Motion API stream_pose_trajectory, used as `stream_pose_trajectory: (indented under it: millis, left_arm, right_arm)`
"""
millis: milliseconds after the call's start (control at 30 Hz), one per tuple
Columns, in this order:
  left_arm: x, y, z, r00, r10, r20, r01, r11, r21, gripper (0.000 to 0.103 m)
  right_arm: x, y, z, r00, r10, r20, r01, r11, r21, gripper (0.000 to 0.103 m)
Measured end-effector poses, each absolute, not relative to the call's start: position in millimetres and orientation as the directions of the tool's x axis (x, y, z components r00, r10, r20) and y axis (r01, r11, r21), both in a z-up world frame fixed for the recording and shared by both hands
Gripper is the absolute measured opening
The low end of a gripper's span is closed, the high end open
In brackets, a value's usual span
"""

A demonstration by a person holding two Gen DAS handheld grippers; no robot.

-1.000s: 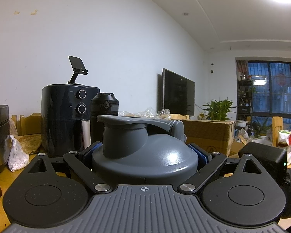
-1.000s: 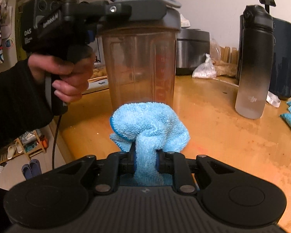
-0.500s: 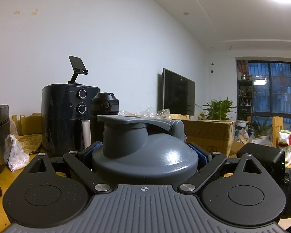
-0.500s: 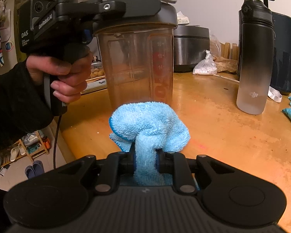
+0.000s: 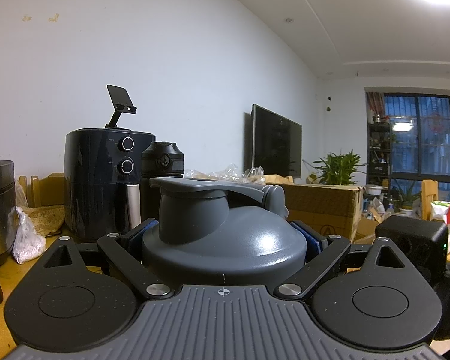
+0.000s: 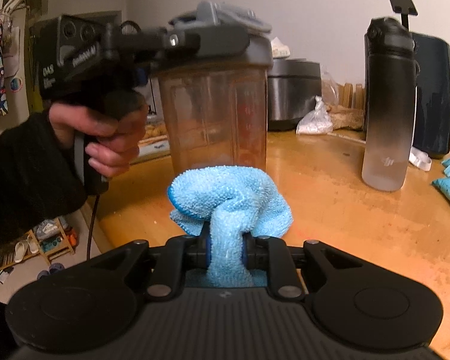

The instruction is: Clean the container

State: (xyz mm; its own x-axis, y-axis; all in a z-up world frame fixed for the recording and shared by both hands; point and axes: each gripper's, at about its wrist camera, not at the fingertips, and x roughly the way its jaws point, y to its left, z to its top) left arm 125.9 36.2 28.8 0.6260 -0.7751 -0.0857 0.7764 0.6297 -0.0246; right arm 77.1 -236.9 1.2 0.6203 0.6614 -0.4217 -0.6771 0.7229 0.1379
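Two claws at work: one gripped a shaker container by its lid, one pinched a blue cloth.

The right claw [image 6: 225, 253] was clamped on one bunched blue cloth [image 6: 229, 199], held just before the container [image 6: 216, 120]. The left claw [image 5: 223, 235], held in one hand [image 6: 105, 138], was closed around the container's grey lid [image 5: 222, 240], keeping it upright above the wooden bench [image 6: 330, 210]. Farther off stood one black bottle [image 6: 388, 105], one air fryer [image 5: 102, 180] and one steel pot [image 6: 294, 93].
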Motion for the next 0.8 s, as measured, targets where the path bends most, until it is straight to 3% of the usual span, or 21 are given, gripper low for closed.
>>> stream_pose_trajectory:
  millis: [800]
  left_arm:
    - [123.3,-9.9,38.9,0.627,-0.773,-0.097,0.775,0.632,-0.024,0.095]
  right_arm:
    - [55.4,-253.2,38.1,0.719,0.686,-0.114,-0.672,0.728,0.136,0.012]
